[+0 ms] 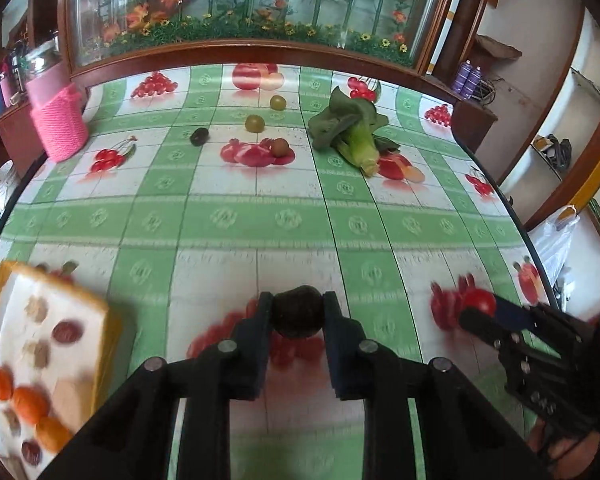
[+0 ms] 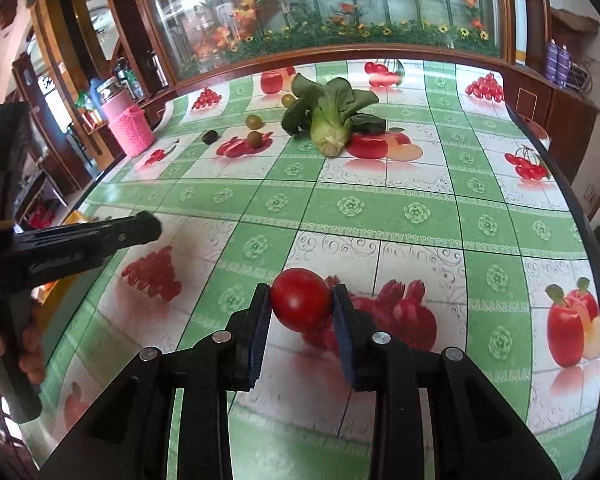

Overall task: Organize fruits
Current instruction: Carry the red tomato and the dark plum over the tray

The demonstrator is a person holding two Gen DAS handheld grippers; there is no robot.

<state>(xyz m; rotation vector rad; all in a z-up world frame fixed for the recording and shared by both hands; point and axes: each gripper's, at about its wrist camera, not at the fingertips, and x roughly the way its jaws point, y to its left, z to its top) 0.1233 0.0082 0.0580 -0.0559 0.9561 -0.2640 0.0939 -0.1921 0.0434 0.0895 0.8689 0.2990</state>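
Observation:
My left gripper (image 1: 297, 309) is shut on a dark round fruit (image 1: 298, 317), held above the tablecloth. My right gripper (image 2: 301, 295) is shut on a red tomato (image 2: 301, 299); the same tomato (image 1: 479, 302) shows at the lower right of the left wrist view. A white tray with an orange rim (image 1: 108, 320) lies at the lower left, holding several orange and dark red fruits. Far across the table sit two green round fruits (image 1: 255, 123) (image 1: 278, 102), a dark one (image 1: 199, 136) and a brown one (image 1: 280, 146).
A leafy green vegetable (image 1: 352, 130) lies at the back right of the table (image 1: 284, 220). A pink knitted container (image 1: 62, 126) stands at the back left edge. A glass cabinet (image 1: 260, 4) runs behind the table. A hand (image 2: 4, 348) holds the left gripper's handle.

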